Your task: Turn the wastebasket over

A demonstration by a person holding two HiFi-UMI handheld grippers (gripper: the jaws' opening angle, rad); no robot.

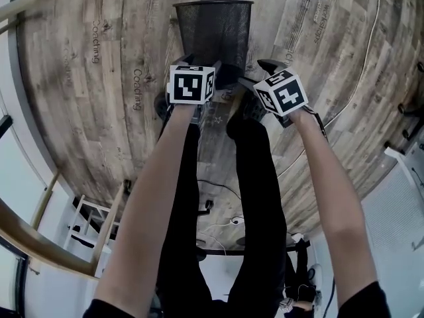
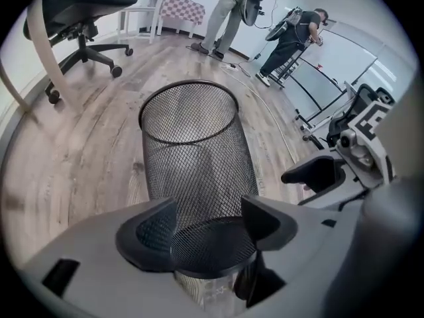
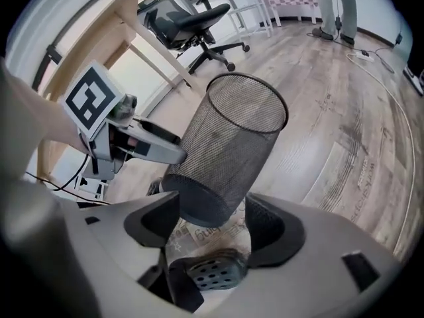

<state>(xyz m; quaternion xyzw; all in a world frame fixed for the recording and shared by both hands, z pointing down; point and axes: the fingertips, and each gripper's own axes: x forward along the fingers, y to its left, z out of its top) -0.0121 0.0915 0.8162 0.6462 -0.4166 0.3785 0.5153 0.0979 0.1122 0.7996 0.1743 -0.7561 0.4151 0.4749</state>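
The wastebasket (image 1: 213,35) lay tipped on the wooden floor (image 1: 99,111), its open mouth pointing away toward 12 o'clock and its closed base turned back toward the person, just ahead of both claws. The left gripper (image 2: 209,214) had its jaws spread apart, with the round base framed in the gap just beyond the tips; no view showed them pinching the mesh. In the right gripper view one left jaw seemed to touch the wall near the base, at about 9 o'clock on the basket. The right gripper (image 3: 212,220) was likewise open and held nothing, the base sitting just past its tips and the person's shoe (image 3: 212,270) showing through the gap. Whether the base was clear of the floor could not be told. The main risk appeared to be loss of control: with neither claw clamped on it, a light round basket would probably roll toward 3 or 9 o'clock, or skid off toward 12 on the smooth boards if pushed rather than gripped. A jaw tip could also catch in the open mesh and drag the basket askew. If it dropped back, it would likely land on the shoe.
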